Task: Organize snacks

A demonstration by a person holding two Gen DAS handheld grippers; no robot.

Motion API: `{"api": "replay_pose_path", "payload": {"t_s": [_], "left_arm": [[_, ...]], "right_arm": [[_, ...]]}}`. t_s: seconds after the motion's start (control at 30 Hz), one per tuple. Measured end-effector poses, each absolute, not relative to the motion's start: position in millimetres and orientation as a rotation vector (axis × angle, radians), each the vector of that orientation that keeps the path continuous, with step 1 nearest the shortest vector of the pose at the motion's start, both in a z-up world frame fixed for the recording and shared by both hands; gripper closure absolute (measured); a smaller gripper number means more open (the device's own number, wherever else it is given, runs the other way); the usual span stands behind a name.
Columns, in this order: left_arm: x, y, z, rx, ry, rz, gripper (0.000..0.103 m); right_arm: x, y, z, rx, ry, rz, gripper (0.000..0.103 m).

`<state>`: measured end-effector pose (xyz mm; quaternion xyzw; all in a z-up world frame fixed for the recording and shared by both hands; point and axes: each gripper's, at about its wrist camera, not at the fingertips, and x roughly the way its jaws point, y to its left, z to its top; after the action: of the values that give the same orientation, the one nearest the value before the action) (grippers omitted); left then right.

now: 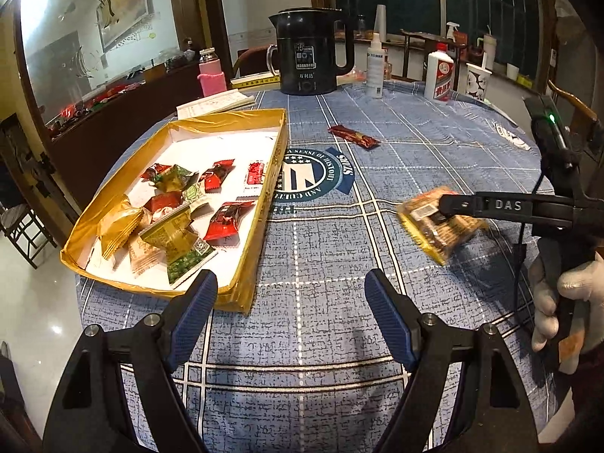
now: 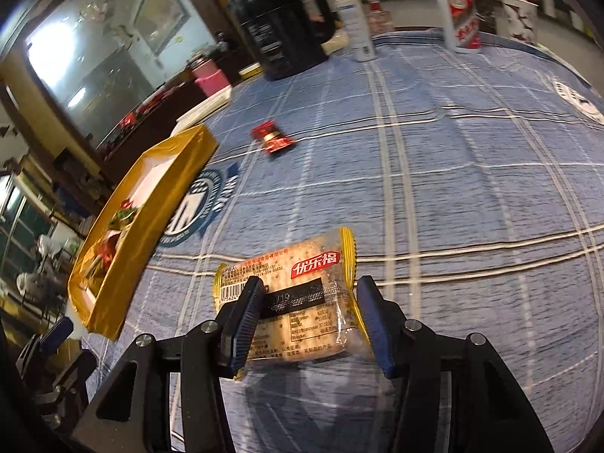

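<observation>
I have the cracker pack (image 2: 298, 302) clamped in my right gripper (image 2: 307, 321), the two blue pads pressing its short sides with the jaws about half spread, so the pack's long axis runs across the jaws and its printed face looks up at the wrist camera. In the left wrist view the same pack (image 1: 439, 222) looks to hang just off the desk (image 1: 415, 151), over its right side, with a shadow under it, though I cannot be sure it is clear of the cloth. My left gripper (image 1: 290, 309) is spread wide and has nothing in it; it hovers over the near edge of the desk, just beside the near right corner of the gold tray (image 1: 264, 204). What the coming move turns on, as I judge it, is that the tray lies to the left of the pack, with the round printed emblem (image 1: 305, 177) on the cloth between them, and that the tray's long axis runs from near to far. So the right hand (image 1: 566, 302) must carry the pack leftward across that gap and over the tray's right wall. The tray already holds a heap of wrapped snacks (image 1: 177, 222) in its near half; the far half shows bare white floor, which looks the easier landing. One red packet (image 1: 353, 136) lies loose on the desk, far of the emblem and well apart from both grippers, and I reckon it comes after.
</observation>
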<state>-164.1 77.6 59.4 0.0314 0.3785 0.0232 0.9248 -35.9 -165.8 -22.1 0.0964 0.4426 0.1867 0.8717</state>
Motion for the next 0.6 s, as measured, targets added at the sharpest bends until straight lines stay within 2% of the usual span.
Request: {"api": "replay_pose_path", "payload": {"t_s": [0.6], "left_arm": [[-161.7, 74.3, 55.1, 0.084, 0.804, 0.033, 0.022]], "right_arm": [[-42.9, -86.7, -21.3, 0.103, 0.963, 0.557, 0.049]]}}
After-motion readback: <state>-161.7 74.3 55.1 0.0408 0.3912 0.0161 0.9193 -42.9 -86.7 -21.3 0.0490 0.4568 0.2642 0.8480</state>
